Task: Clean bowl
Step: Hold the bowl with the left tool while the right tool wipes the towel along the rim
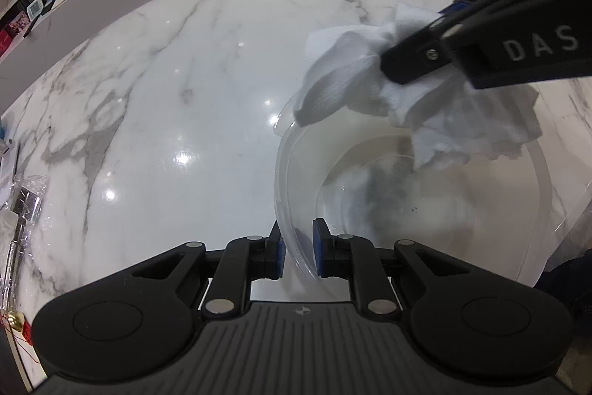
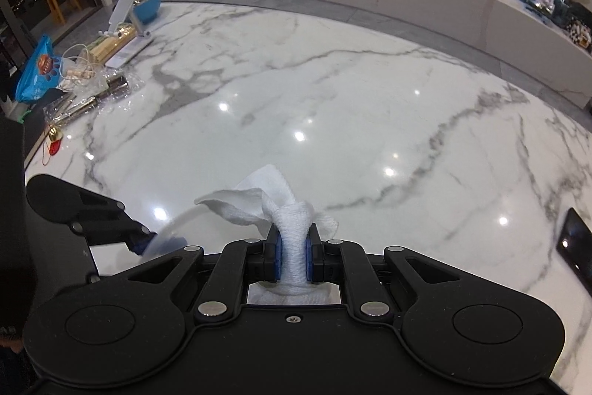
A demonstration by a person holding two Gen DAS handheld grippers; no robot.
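My left tool [image 1: 298,248] is pinched on the near rim of the clear bowl [image 1: 436,210], one pad inside the wall and one outside, steadying it on the marble worktop [image 1: 166,91]. My right tool [image 2: 294,256] is clamped tight on a bunched white cloth [image 2: 292,228]; from the left camera that cloth [image 1: 370,80] hangs over the bowl's far rim, above the inside and not clearly touching it. A few dark specks show on the bowl's floor, so I judge the wiping unfinished: the bottom and walls need passes. Ahead of both tools the worktop is open and glossy, with plenty of room to swing. Far to the left of the right tool lies a clutter of packets [image 2: 85,95] and a blue bowl [image 2: 148,2], well apart. A dark flat object [image 2: 577,243] sits to its right near the worktop edge.
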